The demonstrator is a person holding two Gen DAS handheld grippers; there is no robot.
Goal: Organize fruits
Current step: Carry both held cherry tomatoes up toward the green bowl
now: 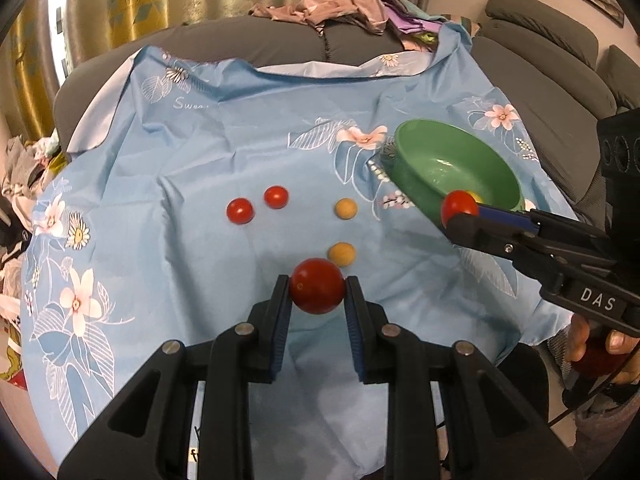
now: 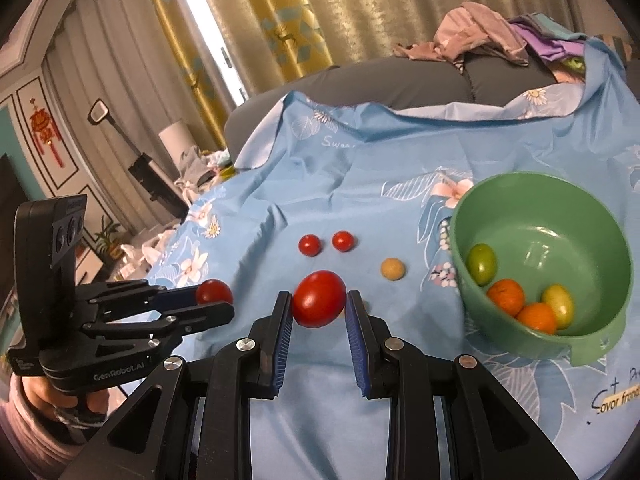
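My left gripper [image 1: 317, 294] is shut on a red tomato [image 1: 317, 284], lifted above the blue floral cloth [image 1: 200, 148]. At the right, my right gripper [image 1: 460, 218] is shut on a second red tomato [image 1: 458, 205], in front of the green bowl's [image 1: 406, 176] near rim. From the right wrist view, that gripper [image 2: 319, 306] grips its tomato [image 2: 319, 298]. The left gripper [image 2: 222, 306] holds its own tomato [image 2: 213, 291] at the left. The bowl [image 2: 520, 340] holds a green fruit [image 2: 482, 264], two orange fruits [image 2: 505, 296] and a yellow one [image 2: 559, 305].
Two small red tomatoes [image 1: 239, 211] [image 1: 276, 197] and two tan round fruits [image 1: 345, 208] [image 1: 341, 254] lie on the cloth. A grey sofa [image 1: 560, 80] with piled clothes [image 1: 340, 4] stands behind. A hand [image 1: 600, 344] holds the right gripper's handle.
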